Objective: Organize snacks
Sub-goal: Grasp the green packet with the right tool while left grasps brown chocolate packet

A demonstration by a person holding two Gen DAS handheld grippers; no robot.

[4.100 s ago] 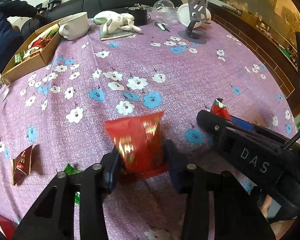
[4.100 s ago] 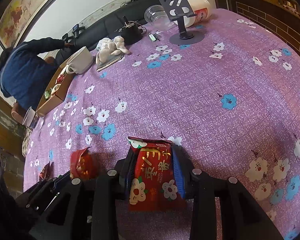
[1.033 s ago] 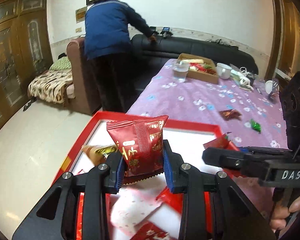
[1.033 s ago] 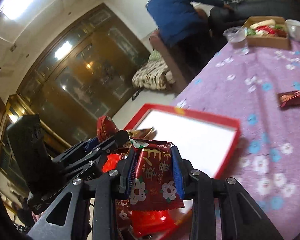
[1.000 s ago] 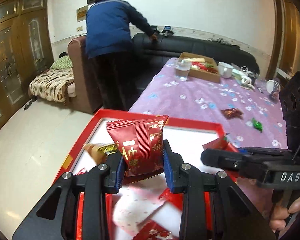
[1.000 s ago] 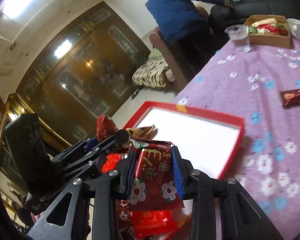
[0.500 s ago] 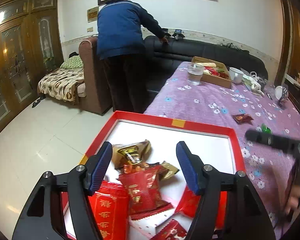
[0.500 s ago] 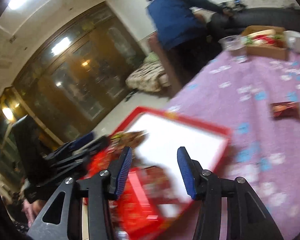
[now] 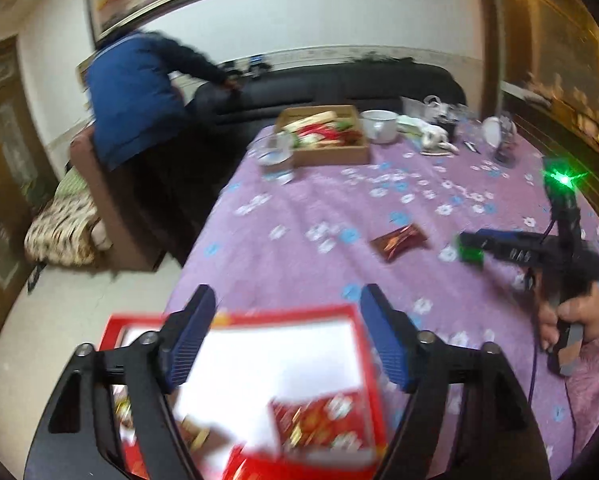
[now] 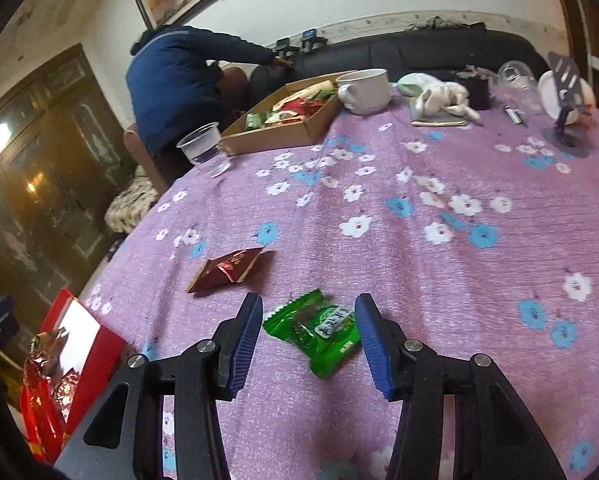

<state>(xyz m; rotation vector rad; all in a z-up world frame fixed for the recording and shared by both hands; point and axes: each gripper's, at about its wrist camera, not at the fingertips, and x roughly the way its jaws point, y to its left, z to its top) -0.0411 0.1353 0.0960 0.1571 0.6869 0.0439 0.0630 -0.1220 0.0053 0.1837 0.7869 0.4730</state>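
My left gripper [image 9: 287, 300] hangs over the near rim of the red tray [image 9: 235, 316], its jaws opening with nothing between them. A red flowered packet [image 9: 323, 420] and other blurred snacks lie in the tray. My right gripper [image 10: 308, 304] stands open low over the purple tablecloth [image 10: 419, 260]. A green packet [image 10: 319, 328] lies flat between its fingers, and the pads do not press on it. A dark red packet [image 10: 227, 268] lies just beyond to the left. In the left wrist view the right gripper [image 9: 469, 246] sits at the same green packet [image 9: 471, 254].
The red tray [image 10: 95, 344] juts past the table's left edge. At the far end stand a cardboard box of snacks [image 10: 283, 128], a clear plastic cup [image 10: 203, 152], a white mug [image 10: 365, 90], a plush toy [image 10: 443, 100] and a phone stand [image 10: 567, 96]. A person in a blue jacket [image 10: 171, 80] bends over the sofa.
Both grippers let go of their red packets over the tray and opened. The right one swung from the tray out over the table to the green packet. The left view turned toward the table.
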